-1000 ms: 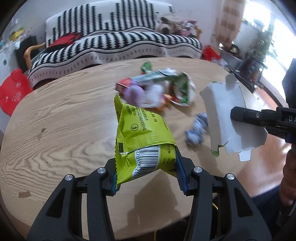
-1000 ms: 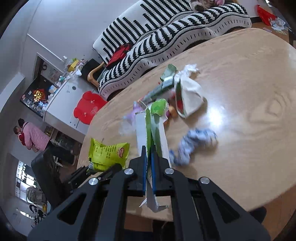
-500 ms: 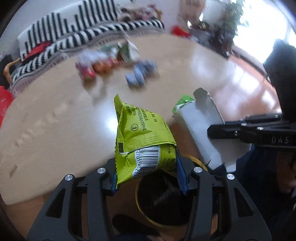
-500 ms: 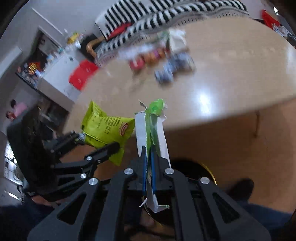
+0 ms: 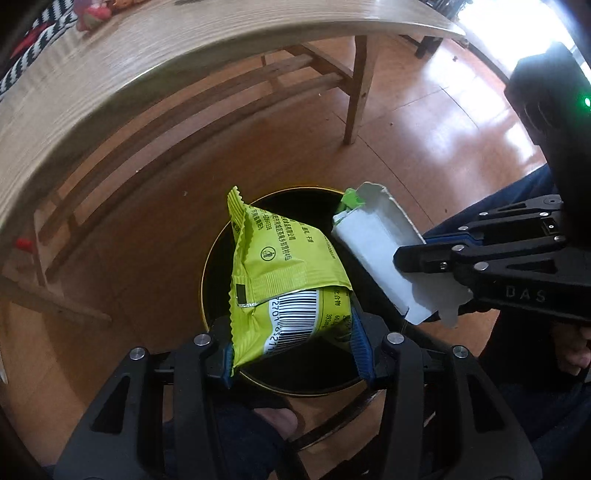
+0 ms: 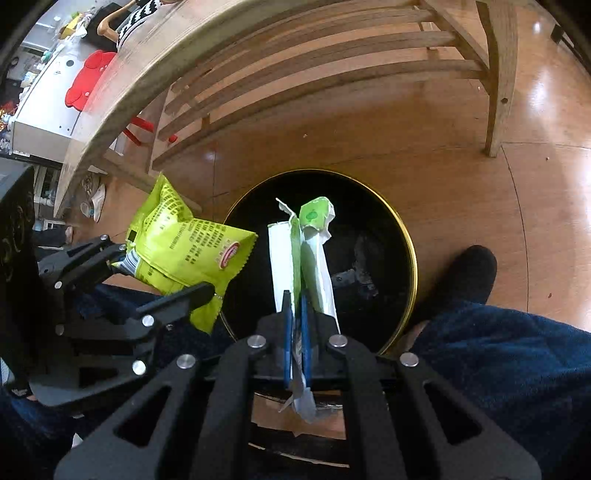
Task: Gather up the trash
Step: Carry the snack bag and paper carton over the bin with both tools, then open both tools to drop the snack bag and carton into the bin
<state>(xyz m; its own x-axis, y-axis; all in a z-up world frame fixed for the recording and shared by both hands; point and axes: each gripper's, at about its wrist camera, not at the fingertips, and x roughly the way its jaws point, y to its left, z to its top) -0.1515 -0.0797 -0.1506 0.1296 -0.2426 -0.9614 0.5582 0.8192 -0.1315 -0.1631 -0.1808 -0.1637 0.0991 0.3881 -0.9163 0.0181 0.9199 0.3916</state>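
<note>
My left gripper point(image 5: 295, 343) is shut on a lime-green snack bag point(image 5: 284, 273) with a barcode and holds it over a round black trash bin with a gold rim point(image 5: 204, 280) on the floor. My right gripper point(image 6: 294, 343) is shut on a flattened white and green carton point(image 6: 306, 258) and holds it over the same bin point(image 6: 412, 258). In the left wrist view the carton point(image 5: 376, 251) and the right gripper point(image 5: 413, 258) sit just right of the bag. In the right wrist view the bag point(image 6: 184, 251) and the left gripper point(image 6: 162, 284) are at the left.
The wooden table's edge point(image 5: 110, 85) curves above, with leftover trash point(image 5: 92, 11) on top. Table legs and slats point(image 6: 314, 62) stand behind the bin. The person's dark-socked foot point(image 6: 465, 273) and blue trouser leg point(image 6: 498, 362) are right of the bin. The floor is polished wood.
Both grippers have swung down off the table with their loads and now hang over the bin on the floor. The grips have not changed.
</note>
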